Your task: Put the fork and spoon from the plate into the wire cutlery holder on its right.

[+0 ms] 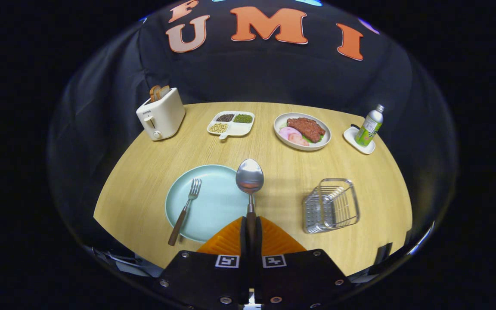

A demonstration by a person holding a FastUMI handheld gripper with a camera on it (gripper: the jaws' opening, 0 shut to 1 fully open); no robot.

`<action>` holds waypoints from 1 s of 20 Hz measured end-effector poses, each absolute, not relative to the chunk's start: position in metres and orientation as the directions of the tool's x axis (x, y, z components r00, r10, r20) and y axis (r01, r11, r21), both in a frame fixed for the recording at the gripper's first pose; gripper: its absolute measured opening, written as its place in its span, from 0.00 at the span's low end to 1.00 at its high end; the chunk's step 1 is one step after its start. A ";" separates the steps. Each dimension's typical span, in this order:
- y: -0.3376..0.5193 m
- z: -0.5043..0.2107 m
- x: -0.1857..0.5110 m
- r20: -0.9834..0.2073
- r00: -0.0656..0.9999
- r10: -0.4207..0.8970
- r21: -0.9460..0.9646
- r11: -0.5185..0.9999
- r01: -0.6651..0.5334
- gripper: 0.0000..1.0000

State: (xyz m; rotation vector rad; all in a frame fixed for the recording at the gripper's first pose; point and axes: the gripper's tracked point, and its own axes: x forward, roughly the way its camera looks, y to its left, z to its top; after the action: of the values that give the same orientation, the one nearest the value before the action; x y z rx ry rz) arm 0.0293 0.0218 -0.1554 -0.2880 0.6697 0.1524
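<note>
The fingers of the gripper [250,224] are closed on the handle of the spoon [249,181], bowl raised ahead. The fork [185,210] lies on the plate [218,206]. Both appear stiff, slippery; grip mid-handle. The wire cutlery holder [331,205] stands right.

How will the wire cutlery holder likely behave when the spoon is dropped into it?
The wire cutlery holder looks light and open-framed, so it may slide or tip if knocked. The spoon, clamped by its handle in the gripper, looks stiff and glossy, so it could slip or clatter.
</note>
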 end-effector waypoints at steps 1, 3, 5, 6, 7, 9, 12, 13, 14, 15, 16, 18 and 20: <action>0.011 -0.147 0.025 -0.650 0.759 0.041 -0.213 0.949 -0.234 0.05; -0.013 -0.132 0.019 -0.678 0.735 0.018 -0.230 0.944 -0.236 0.05; -0.036 -0.122 0.015 -0.704 0.710 -0.024 -0.277 0.930 -0.243 0.05; -0.045 -0.117 0.014 -0.716 0.697 -0.037 -0.288 0.926 -0.246 0.05; -0.052 -0.113 0.011 -0.732 0.680 -0.049 -0.294 0.922 -0.250 0.05; -0.065 -0.111 0.008 -0.767 0.638 -0.072 -0.298 0.920 -0.254 0.05; -0.078 -0.113 0.009 -0.818 0.565 -0.103 -0.300 0.915 -0.268 0.05; -0.081 -0.115 0.009 -0.836 0.538 -0.106 -0.292 0.916 -0.273 0.05; -0.082 -0.117 0.012 -0.850 0.514 -0.111 -0.286 0.918 -0.274 0.05; -0.085 -0.119 0.015 -0.860 0.495 -0.124 -0.288 0.919 -0.271 0.05; -0.088 -0.122 0.020 -0.870 0.473 -0.138 -0.292 0.917 -0.270 0.05; -0.092 -0.126 0.023 -0.889 0.428 -0.164 -0.306 0.908 -0.288 0.05; -0.098 -0.128 0.029 -0.896 0.396 -0.202 -0.337 0.889 -0.309 0.05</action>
State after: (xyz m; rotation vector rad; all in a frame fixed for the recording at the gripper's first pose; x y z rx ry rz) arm 0.0293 -0.0984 -0.1284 -0.4995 1.1761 0.0714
